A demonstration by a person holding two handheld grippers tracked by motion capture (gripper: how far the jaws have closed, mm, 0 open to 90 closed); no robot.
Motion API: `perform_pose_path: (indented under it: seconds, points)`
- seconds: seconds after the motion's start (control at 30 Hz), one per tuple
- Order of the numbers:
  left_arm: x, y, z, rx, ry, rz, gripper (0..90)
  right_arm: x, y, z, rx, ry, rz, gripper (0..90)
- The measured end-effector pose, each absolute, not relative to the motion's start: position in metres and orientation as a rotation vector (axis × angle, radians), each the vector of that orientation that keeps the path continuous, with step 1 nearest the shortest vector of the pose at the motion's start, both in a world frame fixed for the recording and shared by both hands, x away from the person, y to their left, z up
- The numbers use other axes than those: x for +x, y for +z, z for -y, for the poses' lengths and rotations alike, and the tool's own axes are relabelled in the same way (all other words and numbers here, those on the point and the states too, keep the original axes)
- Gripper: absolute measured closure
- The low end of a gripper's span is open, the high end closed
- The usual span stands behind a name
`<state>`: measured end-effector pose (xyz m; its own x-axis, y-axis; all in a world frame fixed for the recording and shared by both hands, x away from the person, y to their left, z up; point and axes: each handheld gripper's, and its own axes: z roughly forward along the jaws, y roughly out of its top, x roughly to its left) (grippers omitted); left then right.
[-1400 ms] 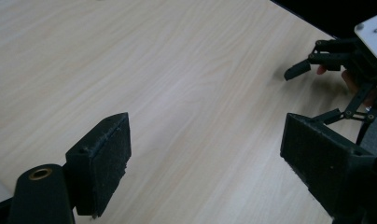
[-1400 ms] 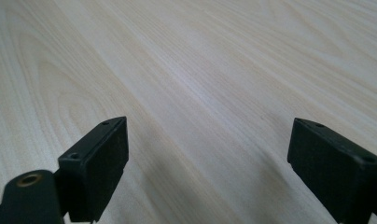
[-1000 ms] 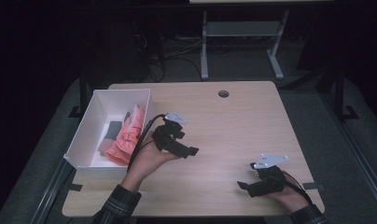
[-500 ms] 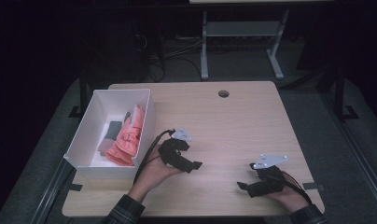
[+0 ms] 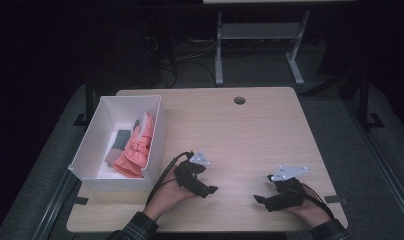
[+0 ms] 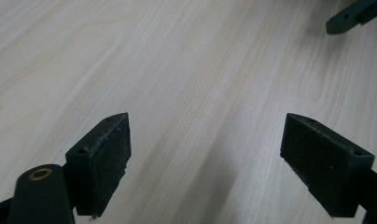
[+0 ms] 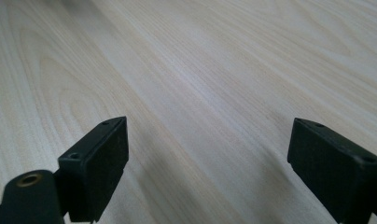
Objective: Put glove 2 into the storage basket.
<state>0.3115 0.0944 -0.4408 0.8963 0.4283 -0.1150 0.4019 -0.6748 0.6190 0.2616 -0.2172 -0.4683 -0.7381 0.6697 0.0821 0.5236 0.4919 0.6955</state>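
Observation:
A white box (image 5: 87, 155) stands at the table's left side with a coral-pink glove (image 5: 139, 147) and grey items (image 5: 121, 140) inside. My left gripper (image 5: 208, 190) rests low over the wood just right of the box, held by a hand, its jaws wide apart and empty (image 6: 207, 156). My right gripper (image 5: 260, 199) sits near the front right edge, also open with bare wood between its jaws (image 7: 207, 163). A tip of the right gripper (image 6: 352, 16) shows at the top right of the left gripper view.
The light wooden table (image 5: 250, 135) has a round cable hole (image 5: 239, 100) near its far edge. A metal stand (image 5: 260, 35) and cables lie on the dark floor behind. Dark floor surrounds the table.
My left gripper has drawn back from beside the box toward the table's front edge and lowered. The right gripper has stayed put.

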Motion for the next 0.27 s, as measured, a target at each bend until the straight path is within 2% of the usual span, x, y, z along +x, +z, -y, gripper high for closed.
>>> perform_pose_path:
  seconds: [0.27]
  points:
    - [0.3083,-0.4491,-0.092,2.431,0.053,-0.571,15.8,0.2615,-0.4683,0.2165,1.012,1.08,-2.541,12.2]
